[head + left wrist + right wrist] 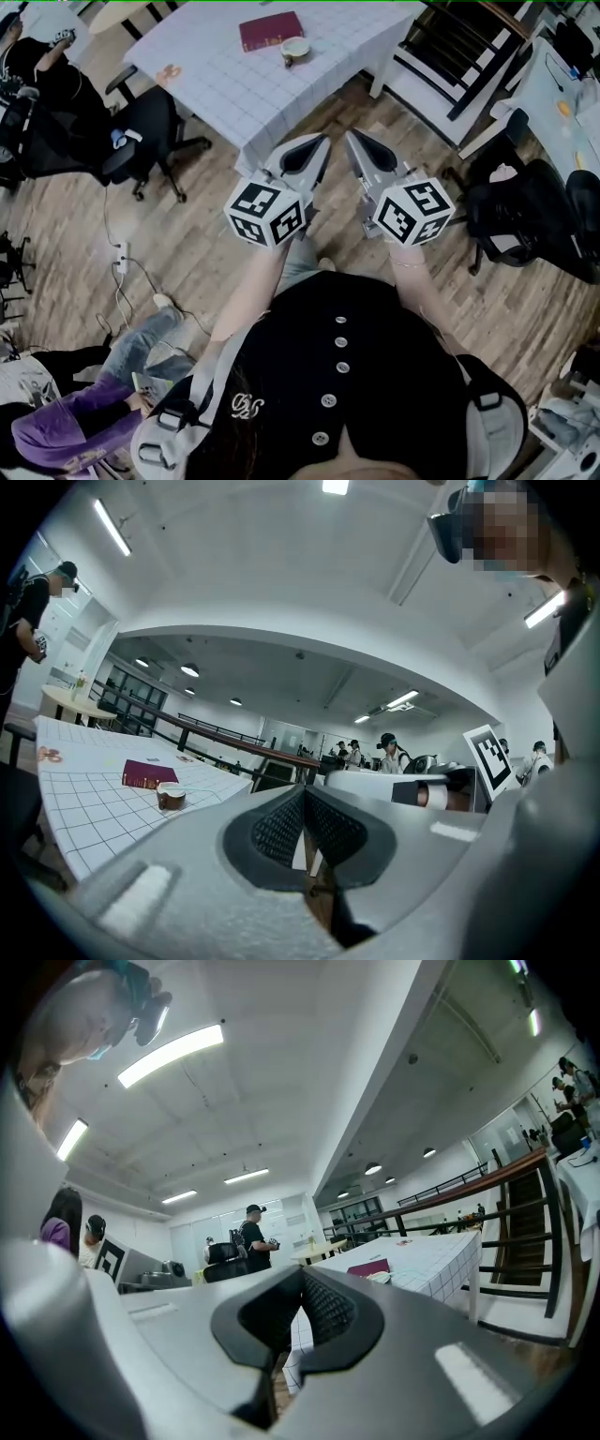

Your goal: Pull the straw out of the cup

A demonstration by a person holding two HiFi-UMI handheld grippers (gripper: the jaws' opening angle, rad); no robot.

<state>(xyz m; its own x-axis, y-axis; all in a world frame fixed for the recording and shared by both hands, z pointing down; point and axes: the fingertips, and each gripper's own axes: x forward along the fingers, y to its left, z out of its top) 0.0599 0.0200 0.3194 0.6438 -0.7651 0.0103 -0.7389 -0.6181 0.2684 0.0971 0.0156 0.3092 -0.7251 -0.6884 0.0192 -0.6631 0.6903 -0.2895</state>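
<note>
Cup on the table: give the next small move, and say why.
Probably bring the left gripper and right gripper forward to the table: both are shut and empty over the floor, short of its edge, and the cup stands far off beside a book.

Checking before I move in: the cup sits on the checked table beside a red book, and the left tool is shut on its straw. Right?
No. The left tool is shut on nothing; the head view shows it over the floor, short of the table. The cup does sit on the checked table beside the red book.
</note>
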